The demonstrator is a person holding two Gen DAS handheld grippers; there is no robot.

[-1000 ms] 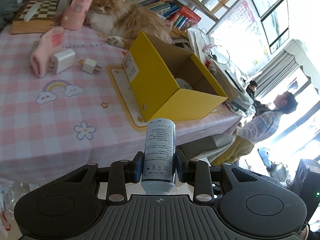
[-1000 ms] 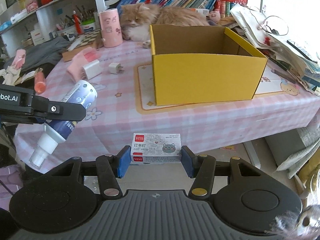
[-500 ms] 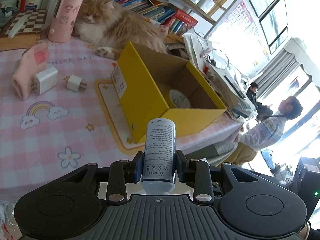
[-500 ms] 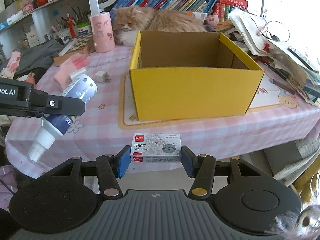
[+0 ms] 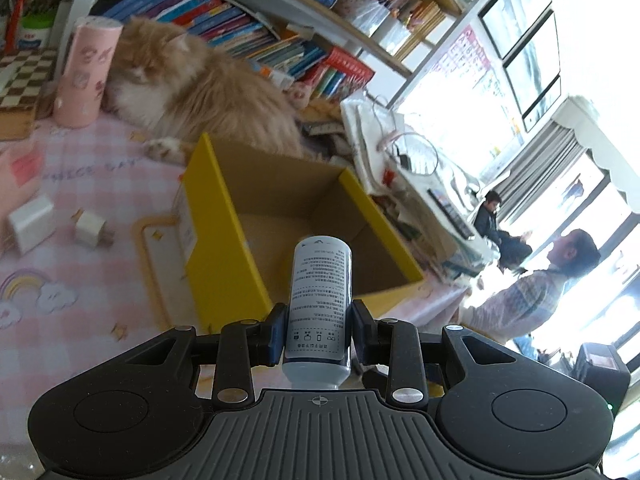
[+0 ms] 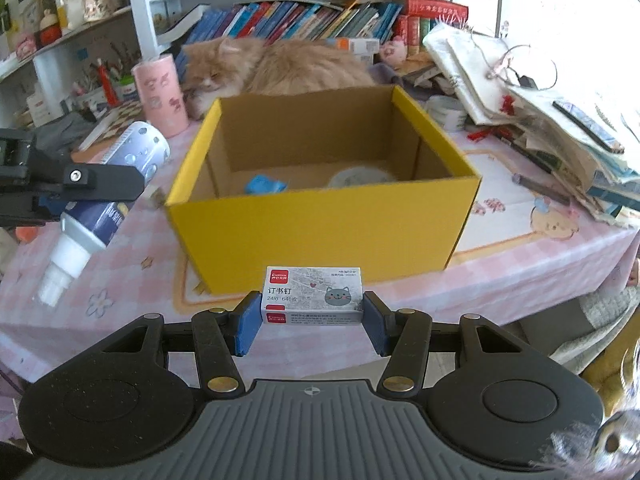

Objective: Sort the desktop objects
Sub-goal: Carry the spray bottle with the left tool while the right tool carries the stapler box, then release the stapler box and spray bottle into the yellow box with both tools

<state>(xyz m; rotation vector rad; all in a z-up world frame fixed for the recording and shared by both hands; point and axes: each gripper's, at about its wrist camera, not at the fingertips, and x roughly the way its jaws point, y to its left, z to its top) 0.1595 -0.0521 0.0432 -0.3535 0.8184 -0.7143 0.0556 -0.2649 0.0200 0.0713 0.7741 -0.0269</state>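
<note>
My left gripper (image 5: 318,334) is shut on a blue-and-white spray bottle (image 5: 320,304), base pointing forward, just in front of the open yellow cardboard box (image 5: 224,248). The right wrist view shows that same bottle (image 6: 116,184) at the left, its white nozzle angled down. My right gripper (image 6: 312,318) is shut on a small grey staple box (image 6: 314,294) with a cat drawing, held near the front wall of the yellow box (image 6: 320,224). Inside the box lie a blue packet (image 6: 264,184) and a roll of tape (image 6: 360,178).
An orange cat (image 6: 276,66) lies behind the box against a bookshelf. A pink cylinder (image 5: 88,72), two white chargers (image 5: 94,230) and a pink pouch sit left on the pink checked tablecloth (image 5: 60,272). Stacked papers and bags (image 6: 540,120) crowd the right. Two people (image 5: 532,292) stand by the window.
Both grippers have moved forward and slightly up toward the yellow box, so the box looks larger and its inside now shows. Both holds are unchanged.
</note>
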